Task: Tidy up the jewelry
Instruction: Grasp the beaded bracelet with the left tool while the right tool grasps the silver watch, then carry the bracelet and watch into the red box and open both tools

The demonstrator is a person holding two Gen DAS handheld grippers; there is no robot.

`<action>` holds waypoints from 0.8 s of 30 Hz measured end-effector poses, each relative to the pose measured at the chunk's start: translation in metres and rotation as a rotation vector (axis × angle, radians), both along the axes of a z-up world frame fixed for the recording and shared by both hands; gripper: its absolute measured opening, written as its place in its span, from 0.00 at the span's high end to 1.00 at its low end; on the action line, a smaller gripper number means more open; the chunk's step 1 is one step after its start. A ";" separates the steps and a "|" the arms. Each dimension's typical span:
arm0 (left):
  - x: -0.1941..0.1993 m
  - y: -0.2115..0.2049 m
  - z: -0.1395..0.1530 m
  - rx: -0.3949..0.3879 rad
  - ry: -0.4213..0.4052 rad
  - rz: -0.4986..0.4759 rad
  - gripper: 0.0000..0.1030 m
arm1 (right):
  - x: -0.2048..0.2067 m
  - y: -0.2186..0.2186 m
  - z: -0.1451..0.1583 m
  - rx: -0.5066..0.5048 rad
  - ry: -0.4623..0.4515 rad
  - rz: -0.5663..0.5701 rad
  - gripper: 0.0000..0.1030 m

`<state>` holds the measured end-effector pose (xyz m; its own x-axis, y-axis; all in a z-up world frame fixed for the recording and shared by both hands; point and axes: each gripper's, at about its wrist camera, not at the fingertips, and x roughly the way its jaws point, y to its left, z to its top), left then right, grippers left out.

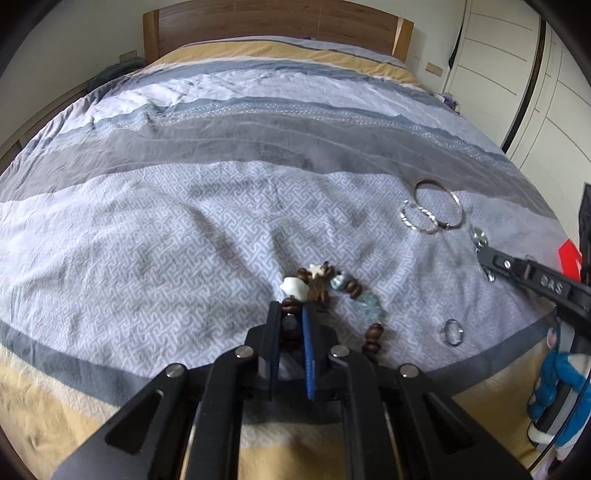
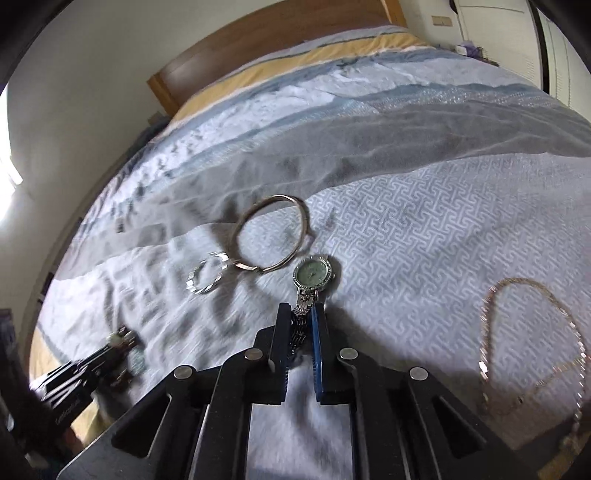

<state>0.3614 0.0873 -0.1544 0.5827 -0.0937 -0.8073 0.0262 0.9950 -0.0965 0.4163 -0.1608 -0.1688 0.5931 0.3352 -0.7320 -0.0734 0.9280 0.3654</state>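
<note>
My left gripper (image 1: 291,308) is shut on a brown wooden bead bracelet (image 1: 327,286) with white shells, which trails over the bedspread (image 1: 184,206). My right gripper (image 2: 301,312) is shut on the band of a small silver watch (image 2: 313,274) with a green dial. A large silver bangle (image 2: 271,232) and a smaller twisted silver bangle (image 2: 207,277) lie just beyond the watch; they also show in the left wrist view as the large bangle (image 1: 437,203) and the twisted bangle (image 1: 419,219). A small ring (image 1: 453,331) lies near the right. A gold chain (image 2: 532,332) lies at the right.
The wooden headboard (image 1: 277,22) is at the far end. White wardrobe doors (image 1: 517,55) stand on the right. A red object (image 1: 570,258) and a blue and white toy (image 1: 557,376) are at the bed's right edge.
</note>
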 end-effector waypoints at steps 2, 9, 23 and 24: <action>-0.006 -0.002 0.007 -0.009 -0.006 -0.001 0.91 | -0.013 -0.006 0.009 0.020 -0.013 0.006 0.90; -0.028 -0.013 0.038 -0.022 -0.033 -0.014 0.91 | -0.058 -0.033 0.052 0.078 -0.063 -0.007 0.90; -0.063 -0.084 0.105 -0.067 -0.110 -0.126 0.91 | -0.155 -0.155 0.125 0.003 -0.170 -0.167 0.90; -0.064 -0.096 0.109 -0.072 -0.115 -0.145 0.91 | -0.161 -0.166 0.128 -0.006 -0.173 -0.180 0.90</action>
<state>0.2977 -0.0088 -0.0455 0.6471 -0.2382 -0.7242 0.1835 0.9707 -0.1553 0.2555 -0.3273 -0.0409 0.7596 0.2083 -0.6161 0.0328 0.9339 0.3561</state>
